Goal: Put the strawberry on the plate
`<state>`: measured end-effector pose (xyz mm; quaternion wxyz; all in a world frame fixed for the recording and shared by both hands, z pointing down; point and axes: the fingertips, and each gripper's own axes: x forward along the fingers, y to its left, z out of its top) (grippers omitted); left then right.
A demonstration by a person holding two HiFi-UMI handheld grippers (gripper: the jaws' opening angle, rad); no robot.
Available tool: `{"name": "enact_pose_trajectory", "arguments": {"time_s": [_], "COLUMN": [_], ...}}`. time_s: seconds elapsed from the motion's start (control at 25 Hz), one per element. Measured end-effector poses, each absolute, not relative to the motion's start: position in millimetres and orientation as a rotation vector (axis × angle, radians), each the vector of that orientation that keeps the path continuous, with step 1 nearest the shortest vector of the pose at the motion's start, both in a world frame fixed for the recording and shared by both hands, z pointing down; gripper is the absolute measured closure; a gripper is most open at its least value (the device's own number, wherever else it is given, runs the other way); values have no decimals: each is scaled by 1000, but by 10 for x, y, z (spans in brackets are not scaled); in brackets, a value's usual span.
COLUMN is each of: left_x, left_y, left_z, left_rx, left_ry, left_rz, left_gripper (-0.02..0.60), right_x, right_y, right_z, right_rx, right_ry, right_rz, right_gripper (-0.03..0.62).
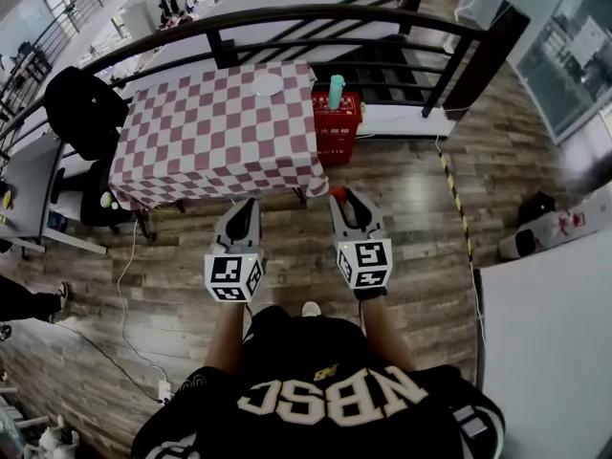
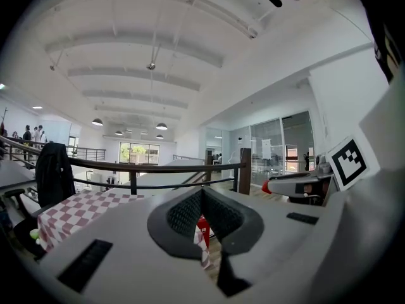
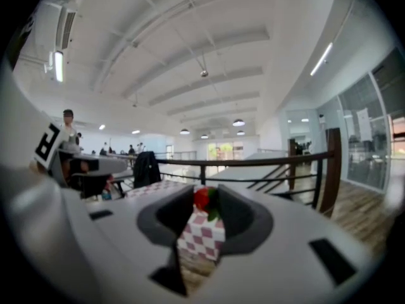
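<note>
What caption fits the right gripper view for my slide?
Right hand-held gripper pinching a strawberry, facing the checkered table.

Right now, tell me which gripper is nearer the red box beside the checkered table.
Right. The right gripper is straight before the red box; the left gripper is off to its left, facing the table.

The left gripper (image 1: 246, 206) and right gripper (image 1: 340, 199) point forward, side by side. The left jaws meet with nothing between them. The right jaws pinch the strawberry (image 3: 201, 198).
</note>
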<state>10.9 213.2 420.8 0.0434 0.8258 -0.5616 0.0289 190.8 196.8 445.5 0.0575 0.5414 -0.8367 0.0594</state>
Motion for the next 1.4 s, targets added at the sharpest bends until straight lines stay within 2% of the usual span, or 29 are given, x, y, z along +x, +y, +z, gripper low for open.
{"name": "enact_pose_trajectory", "arguments": {"time_s": [0.48,0.76,1.0,1.4], "left_x": [176,178,-105,-1040], "left_y": [2039,1616,981,-240], "left_z": [4482,4718,4772,4748], "left_rx": [2490,2497,2494,2443], "left_ry": [-1668,-1561,-1564,-1623], "left_rz": [133,118,104,73], "left_gripper": [572,572,572,572], "right_x": [1853,1652,1336,549], "right_y": [1975,1610,937,-289], "right_z": [4677,4896,4986,4940], "right_rx": [1554,1518,1478,1435], "right_ry": [-2578,-2513,-2481,-2473], "right_rz": [210,216,230,211], "right_gripper": [468,468,468,468]}}
